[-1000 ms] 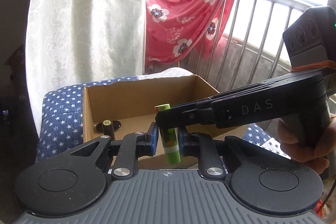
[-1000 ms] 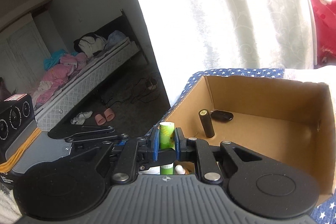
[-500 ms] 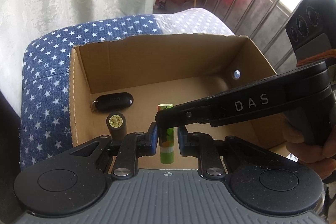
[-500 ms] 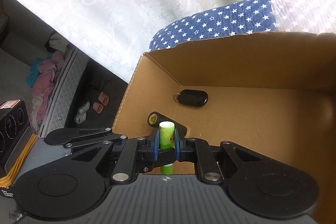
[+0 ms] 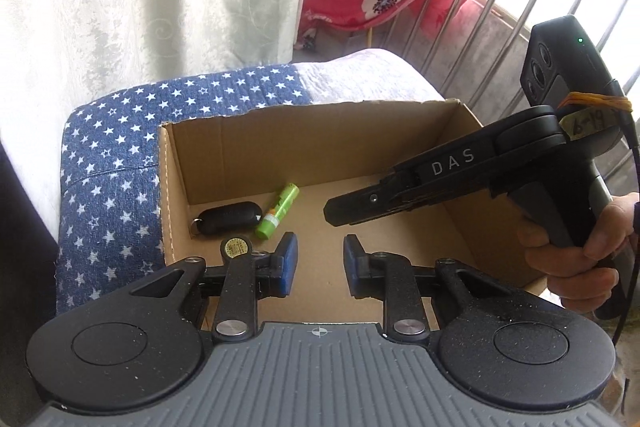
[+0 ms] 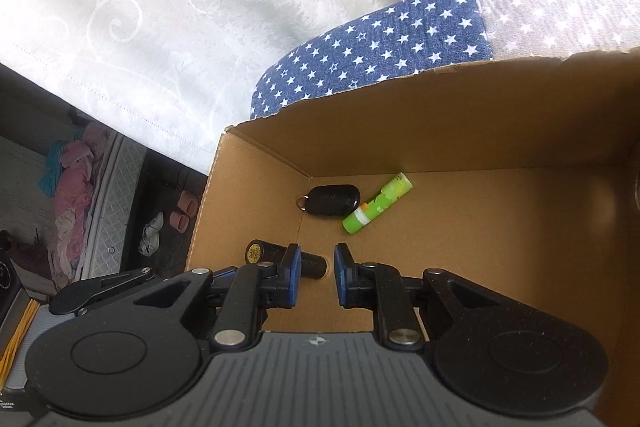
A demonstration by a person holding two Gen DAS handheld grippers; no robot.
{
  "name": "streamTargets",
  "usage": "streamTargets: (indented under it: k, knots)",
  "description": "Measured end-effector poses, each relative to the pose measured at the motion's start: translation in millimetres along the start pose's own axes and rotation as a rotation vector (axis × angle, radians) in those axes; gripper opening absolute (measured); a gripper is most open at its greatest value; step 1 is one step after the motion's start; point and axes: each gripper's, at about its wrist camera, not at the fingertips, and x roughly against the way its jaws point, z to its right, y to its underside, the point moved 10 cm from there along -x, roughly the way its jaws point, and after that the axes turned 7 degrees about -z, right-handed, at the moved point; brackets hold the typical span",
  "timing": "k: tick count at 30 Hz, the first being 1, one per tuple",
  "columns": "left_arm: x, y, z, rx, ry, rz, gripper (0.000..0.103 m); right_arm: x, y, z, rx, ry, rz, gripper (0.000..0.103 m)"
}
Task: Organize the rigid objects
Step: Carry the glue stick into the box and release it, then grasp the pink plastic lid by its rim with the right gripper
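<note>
Green tube [image 6: 377,204] lies beside black key fob [image 6: 333,199] in cardboard box [image 6: 460,131].

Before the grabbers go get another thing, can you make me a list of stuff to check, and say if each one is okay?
1. Green tube is inside the cardboard box, lying flat on its floor: ok.
2. Left gripper has let go; its jaws have just been opening and nothing is between them: ok.
3. Right gripper has let go too; its jaws have just been opening and are empty: ok.
4. Green tube rests beside the black key fob, perhaps touching it: cannot tell.
5. Black cylinder stands in the box near its left wall: ok.
6. More things wait outside the box: cannot tell.
</note>
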Motion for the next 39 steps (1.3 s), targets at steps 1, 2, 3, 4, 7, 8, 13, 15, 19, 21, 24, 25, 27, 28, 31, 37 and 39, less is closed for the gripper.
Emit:
streamTargets:
  k: [1,2,3,4,7,8,13,15,19,21,24,25,27,28,31,37,39]
  knots:
    - [8,2,3,-0.005,0.002,0.017,0.025,7,2,-2,0.008,-0.005,0.014,0.020]
    - [16,4,5,-0.010,0.003,0.033,0.026,15,5,-4,0.012,-0.009,0.031,0.020]
    - [24,6,7,-0.015,0.004,0.048,0.027,25,9,-6,0.020,-0.013,0.049,0.020]
    - [35,9,9,-0.022,0.006,0.071,0.028,36,15,-10,0.029,-0.021,0.066,0.020]
    - [67,24,17,-0.044,0.016,0.138,0.030,69,37,-21,0.059,-0.043,0.124,0.020]
    - [76,30,19,-0.048,0.020,0.158,0.031,78,44,-24,0.072,-0.051,0.143,0.020]
    - [100,73,28,-0.063,0.041,0.229,0.033,127,99,-40,0.151,-0.082,0.247,0.025]
    - [99,93,31,-0.064,0.048,0.233,0.033,133,122,-42,0.180,-0.079,0.276,0.027]
    - [79,139,36,-0.068,0.051,0.203,0.033,127,164,-34,0.208,-0.034,0.300,0.033]
    - [66,160,39,-0.069,0.051,0.184,0.033,114,183,-24,0.206,0.004,0.298,0.033]
    - [50,185,48,-0.083,0.063,0.151,0.033,90,204,-7,0.188,0.060,0.278,0.033]
    - [43,192,54,-0.094,0.067,0.140,0.033,83,208,-3,0.184,0.080,0.270,0.033]
    - [35,199,64,-0.126,0.066,0.135,0.033,66,220,9,0.170,0.127,0.250,0.033]
    - [32,202,70,-0.149,0.060,0.131,0.033,61,224,13,0.164,0.141,0.241,0.033]
    - [22,214,87,-0.225,0.020,0.130,0.036,51,232,20,0.156,0.169,0.241,0.033]
    - [0,218,101,-0.282,-0.009,0.088,0.037,44,230,22,0.206,0.232,0.261,0.033]
    - [-6,217,102,-0.283,-0.033,0.081,0.037,38,229,22,0.217,0.234,0.246,0.033]
